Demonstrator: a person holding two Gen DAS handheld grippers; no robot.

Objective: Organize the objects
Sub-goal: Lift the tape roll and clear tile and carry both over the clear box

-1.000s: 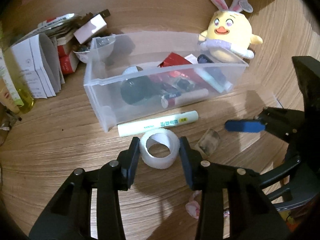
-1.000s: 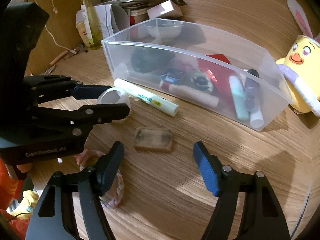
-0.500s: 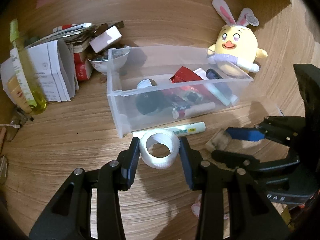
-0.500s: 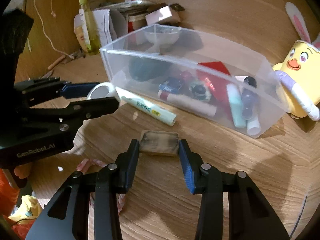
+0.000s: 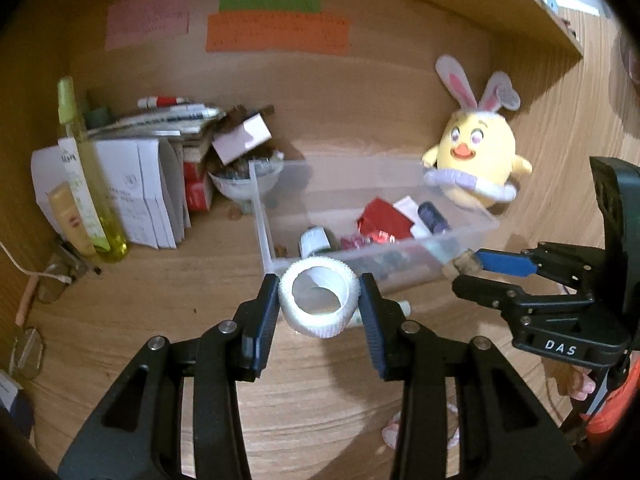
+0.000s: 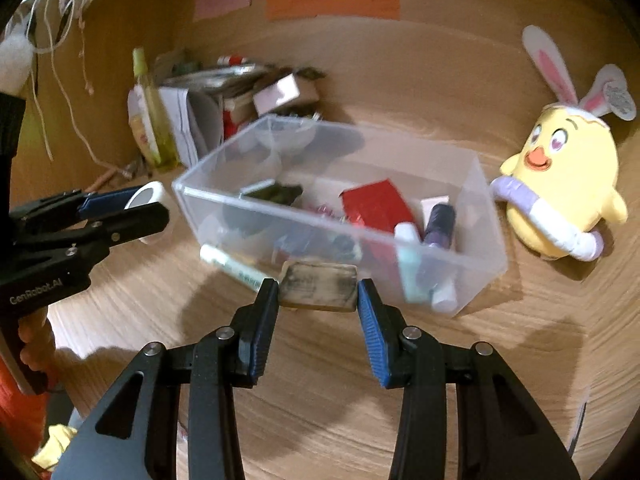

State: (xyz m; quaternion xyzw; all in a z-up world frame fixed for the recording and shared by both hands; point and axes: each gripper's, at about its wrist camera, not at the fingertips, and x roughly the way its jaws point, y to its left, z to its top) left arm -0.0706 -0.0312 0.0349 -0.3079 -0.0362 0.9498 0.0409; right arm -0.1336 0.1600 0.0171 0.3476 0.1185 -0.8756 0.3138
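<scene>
My left gripper (image 5: 319, 300) is shut on a white tape roll (image 5: 318, 300) and holds it in the air in front of the clear plastic bin (image 5: 264, 216). My right gripper (image 6: 318, 294) is shut on a worn brown rectangular block (image 6: 318, 286), lifted above the desk near the bin's front wall (image 6: 280, 216). The bin holds a red packet (image 6: 376, 204), tubes and small items. A white-green marker (image 6: 236, 270) lies on the desk in front of the bin. Each gripper shows in the other's view: the right one (image 5: 468, 270), the left one (image 6: 140, 208).
A yellow plush chick with bunny ears (image 5: 474, 168) sits right of the bin. Papers, boxes, a small bowl (image 5: 240, 186) and a yellow-green bottle (image 5: 86, 172) crowd the back left. Coloured notes (image 5: 276, 32) hang on the back wall. A pink-white cord (image 5: 394, 434) lies near the front.
Both grippers have risen from the desk with their objects. The right gripper closed on the brown block and lifted it; the left lifted the tape roll. The marker stayed on the desk.
</scene>
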